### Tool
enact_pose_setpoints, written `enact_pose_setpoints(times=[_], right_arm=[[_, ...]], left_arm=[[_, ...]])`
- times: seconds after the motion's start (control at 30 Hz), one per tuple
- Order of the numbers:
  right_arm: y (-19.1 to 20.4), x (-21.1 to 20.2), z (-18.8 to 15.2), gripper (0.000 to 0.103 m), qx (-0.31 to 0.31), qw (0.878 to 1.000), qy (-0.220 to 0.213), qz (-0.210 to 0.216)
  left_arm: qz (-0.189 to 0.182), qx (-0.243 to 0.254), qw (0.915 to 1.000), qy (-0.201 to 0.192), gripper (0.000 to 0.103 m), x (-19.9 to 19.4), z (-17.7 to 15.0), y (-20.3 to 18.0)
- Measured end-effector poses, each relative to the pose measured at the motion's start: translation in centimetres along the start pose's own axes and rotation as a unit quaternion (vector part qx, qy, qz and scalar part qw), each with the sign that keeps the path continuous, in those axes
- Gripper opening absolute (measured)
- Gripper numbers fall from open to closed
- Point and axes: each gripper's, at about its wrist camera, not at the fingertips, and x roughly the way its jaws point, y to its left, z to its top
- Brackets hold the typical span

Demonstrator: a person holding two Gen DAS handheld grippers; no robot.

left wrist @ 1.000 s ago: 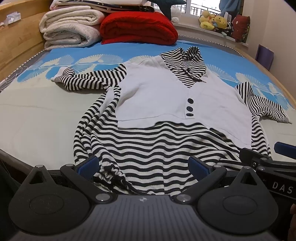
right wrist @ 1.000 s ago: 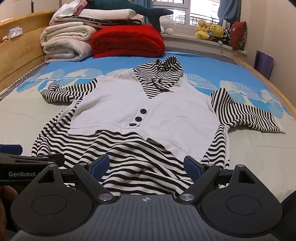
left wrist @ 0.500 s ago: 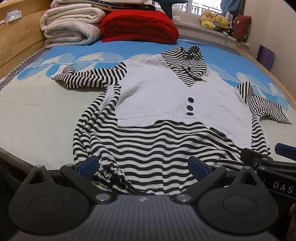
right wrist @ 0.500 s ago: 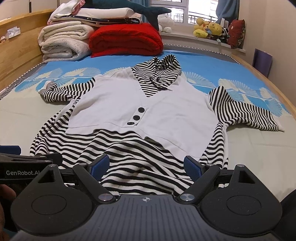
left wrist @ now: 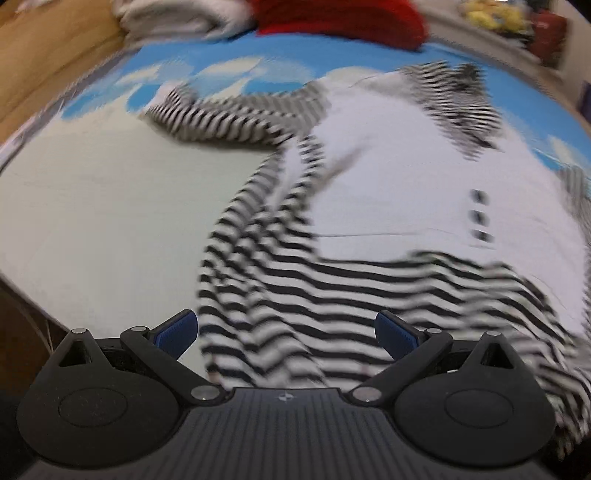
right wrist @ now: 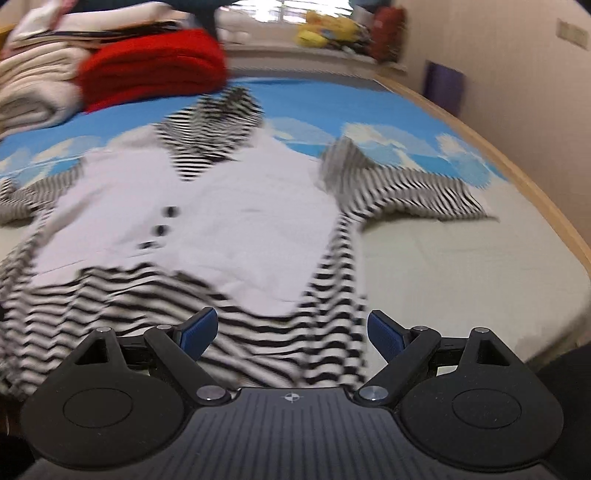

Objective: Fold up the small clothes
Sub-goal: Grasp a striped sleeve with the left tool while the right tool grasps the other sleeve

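Left wrist view: heavily motion-blurred. One garment (left wrist: 388, 192), white vest-style front over black-and-white striped body, spread flat on bed (left wrist: 92, 229), filling centre and right of frame. Striped collar upper right, one striped sleeve (left wrist: 229, 122) stretched toward upper left. Three dark buttons (left wrist: 479, 216) in a column at right. Striped hem bunched at lower centre, between the blue pads. Left tongs (left wrist: 286, 332) spread wide, nothing gripped. Red folded blanket (left wrist: 340, 18) at top centre.

Versus 0.5 s ago: sharp then, smeared now; garment sits further right and larger in frame, other tongs gone from lower right edge.

Right wrist view: also blurred. Same single garment (right wrist: 240, 221), centre-left of frame, collar toward top centre, one striped sleeve (right wrist: 413, 192) out to the right, three buttons (right wrist: 160, 229) left of centre. Right tongs (right wrist: 291, 334) spread wide, empty, over striped hem at lower centre. Red blanket (right wrist: 155, 70) upper left, wooden bed frame (right wrist: 517, 170) along right.

Versus 0.5 s ago: garment shifted left in frame, other tongs gone from lower left.
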Motion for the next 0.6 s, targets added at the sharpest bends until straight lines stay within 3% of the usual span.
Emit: enact_pose_setpoints(times=[0.17, 0.23, 0.27, 0.37, 0.4, 0.43, 0.47, 0.5, 0.53, 0.6], right_arm=[[-2.4, 5.1, -0.3, 0.088, 0.041, 0.996, 0.061, -0.053], [-3.1, 6.8, -0.9, 0.087, 0.055, 0.992, 0.093, -0.064], [-3.3, 7.5, -1.2, 0.086, 0.06, 0.99, 0.109, -0.067], [-3.6, 8.8, -2.2, 0.076, 0.072, 0.986, 0.133, -0.067], [-3.5, 8.9, -2.4, 0.066, 0.073, 0.987, 0.132, -0.059], [-3.1, 8.8, -2.4, 0.047, 0.066, 0.989, 0.125, -0.048], [-2.6, 8.6, -2.3, 0.035, 0.054, 0.991, 0.119, -0.037], [-2.3, 8.5, -2.1, 0.01, 0.044, 0.992, 0.113, -0.034], [-2.2, 8.3, -2.0, 0.008, 0.039, 0.992, 0.11, -0.038], [-3.3, 8.0, -1.8, 0.006, 0.066, 0.992, 0.105, -0.038]], left_arm=[[0.021, -0.077, 0.9944, 0.07, 0.102, 4.5, -0.3, 3.4], [0.006, -0.111, 0.9892, 0.096, 0.097, 5.5, -0.9, 4.1], [0.01, -0.107, 0.9903, 0.088, 0.097, 5.4, -1.0, 4.0], [0.011, -0.052, 0.9968, 0.06, 0.079, 4.8, -1.1, 3.1], [0.006, -0.04, 0.9978, 0.053, 0.066, 4.5, -1.2, 2.8], [-0.004, -0.03, 0.9984, 0.048, 0.048, 4.3, -1.2, 2.6], [-0.013, -0.019, 0.9988, 0.043, 0.04, 3.9, -1.3, 2.3], [-0.018, -0.013, 0.9989, 0.041, 0.024, 3.5, -1.4, 2.1], [-0.021, -0.009, 0.999, 0.038, 0.016, 3.0, -1.6, 1.9], [-0.025, -0.009, 0.9991, 0.033, 0.013, 2.0, -1.9, 1.7]])
